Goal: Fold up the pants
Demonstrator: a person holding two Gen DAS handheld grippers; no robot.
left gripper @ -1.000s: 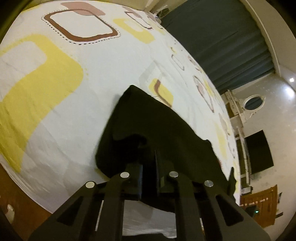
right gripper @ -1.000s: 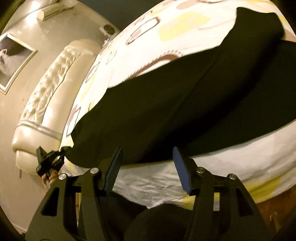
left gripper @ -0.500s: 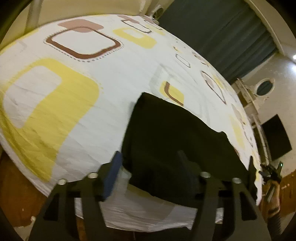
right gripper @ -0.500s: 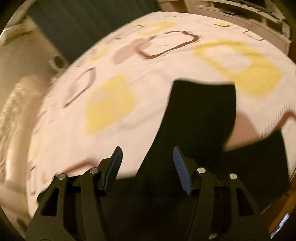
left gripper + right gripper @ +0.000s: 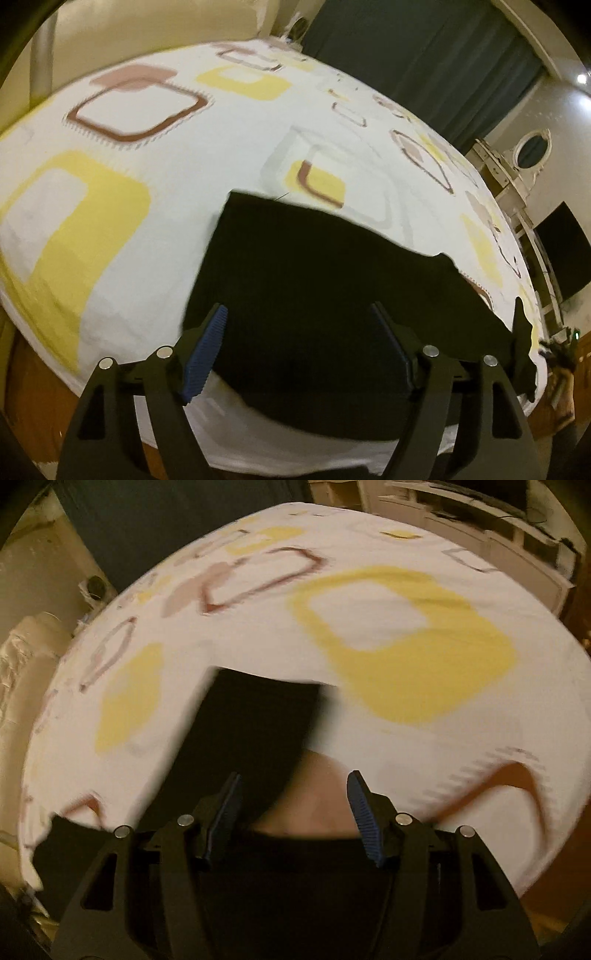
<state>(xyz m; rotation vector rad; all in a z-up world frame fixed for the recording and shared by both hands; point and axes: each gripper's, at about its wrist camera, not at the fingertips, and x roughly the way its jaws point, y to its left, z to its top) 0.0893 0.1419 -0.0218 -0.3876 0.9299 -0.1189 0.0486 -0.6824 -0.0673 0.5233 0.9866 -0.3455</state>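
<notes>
Black pants (image 5: 314, 280) lie flat on a bed sheet (image 5: 155, 192) printed with yellow and brown squares. My left gripper (image 5: 299, 343) hovers above the near end of the pants. Its jaws are opening wide, and the blue pads (image 5: 205, 350) touch no cloth. In the right wrist view, which is blurred, a pant leg (image 5: 255, 720) stretches away from me across the sheet (image 5: 388, 627). Over that leg's near part my right gripper (image 5: 295, 808) stands open, with nothing between its fingers.
Dark curtains (image 5: 424, 59) hang beyond the bed. A white cabinet with an oval mirror (image 5: 532, 147) and a black screen (image 5: 561, 247) stand at the right. A padded headboard (image 5: 26, 657) lies at the left of the right wrist view. Wooden floor (image 5: 26, 391) shows past the bed's near edge.
My left gripper has let go of the pants, opened wide and lifted away. The right gripper has swung far sideways along the bed, from the waist side to over a pant leg, staying open.
</notes>
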